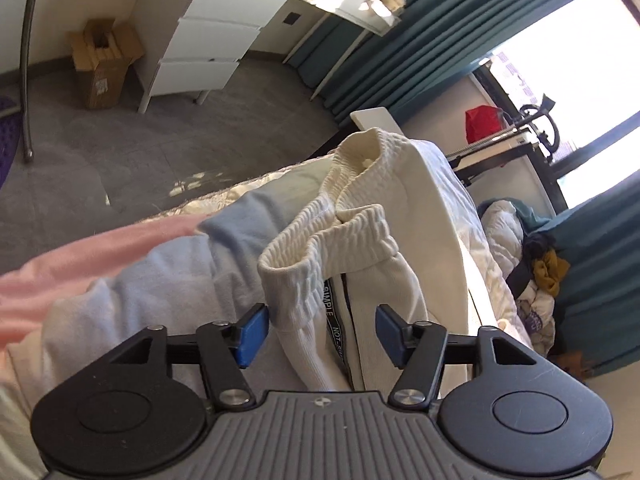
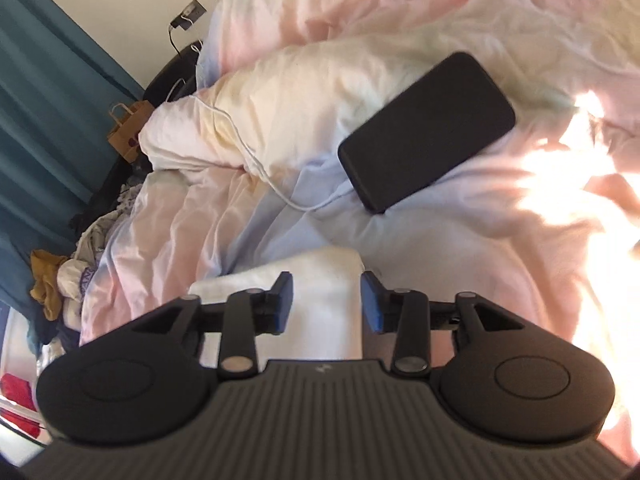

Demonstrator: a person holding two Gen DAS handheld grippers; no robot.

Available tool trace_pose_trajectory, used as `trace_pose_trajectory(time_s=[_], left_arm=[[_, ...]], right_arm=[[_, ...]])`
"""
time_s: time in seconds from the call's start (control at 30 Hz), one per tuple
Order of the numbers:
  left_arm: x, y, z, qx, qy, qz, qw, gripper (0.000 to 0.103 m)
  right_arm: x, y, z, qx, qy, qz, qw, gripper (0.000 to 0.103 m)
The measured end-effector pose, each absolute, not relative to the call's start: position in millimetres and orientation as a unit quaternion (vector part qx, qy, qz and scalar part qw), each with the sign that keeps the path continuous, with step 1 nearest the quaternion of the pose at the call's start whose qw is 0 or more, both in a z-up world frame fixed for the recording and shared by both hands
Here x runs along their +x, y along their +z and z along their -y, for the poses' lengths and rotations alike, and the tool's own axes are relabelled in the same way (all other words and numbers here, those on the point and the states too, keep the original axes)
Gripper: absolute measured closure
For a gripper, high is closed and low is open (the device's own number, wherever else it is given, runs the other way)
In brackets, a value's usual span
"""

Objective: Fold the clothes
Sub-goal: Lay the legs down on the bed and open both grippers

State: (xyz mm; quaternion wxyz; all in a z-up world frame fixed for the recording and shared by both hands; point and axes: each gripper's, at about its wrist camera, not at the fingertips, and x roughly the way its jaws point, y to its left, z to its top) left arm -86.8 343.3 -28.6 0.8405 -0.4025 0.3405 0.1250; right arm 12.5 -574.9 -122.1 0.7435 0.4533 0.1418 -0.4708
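White sweatpants (image 1: 360,248) with a ribbed elastic waistband and a black lettered side stripe lie bunched on the bed in the left wrist view. My left gripper (image 1: 322,334) is open, its blue pads either side of the waistband and stripe, not closed on the cloth. In the right wrist view a folded white piece of the same fabric (image 2: 324,280) lies on the pastel duvet (image 2: 460,240). My right gripper (image 2: 326,306) is open just above that white fabric, pads apart, holding nothing.
A black phone (image 2: 426,132) with a white cable (image 2: 240,140) lies on a pillow. A clothes pile (image 1: 536,264) sits by teal curtains (image 1: 400,40). A white drawer unit (image 1: 212,40), a cardboard box (image 1: 104,64) and grey floor lie beyond the bed.
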Motion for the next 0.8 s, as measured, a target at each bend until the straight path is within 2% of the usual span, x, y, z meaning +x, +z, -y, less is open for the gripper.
trace_pose_trajectory(time_s=[0.13,0.2,0.23,0.27,0.43,0.63,0.8], left_arm=[[-71,4,-304,-0.317,0.109,-0.333,0.881,0.024],[-47,17,-272,-0.269,0.097,-0.332,0.899,0.023],[-37,23,-255,-0.243,0.088,-0.331,0.908,0.022],[-28,27,-234,-0.223,0.067,-0.333,0.914,0.021],[22,49,-124,-0.121,-0.036,-0.337,0.933,0.02],[91,52,33,-0.029,-0.164,-0.338,0.926,0.02],[161,29,150,0.041,-0.19,-0.358,0.913,0.02]], right_arm=[[15,-89,546,0.382,-0.455,-0.108,0.797,0.052],[17,-75,524,0.341,-0.432,-0.091,0.83,0.05],[19,-70,511,0.322,-0.412,-0.084,0.848,0.042],[22,-65,499,0.305,-0.387,-0.08,0.866,0.039],[48,-57,439,0.238,-0.257,-0.124,0.928,0.039],[71,-64,426,0.246,-0.194,-0.169,0.934,0.039],[79,-74,429,0.268,-0.184,-0.183,0.928,0.039]])
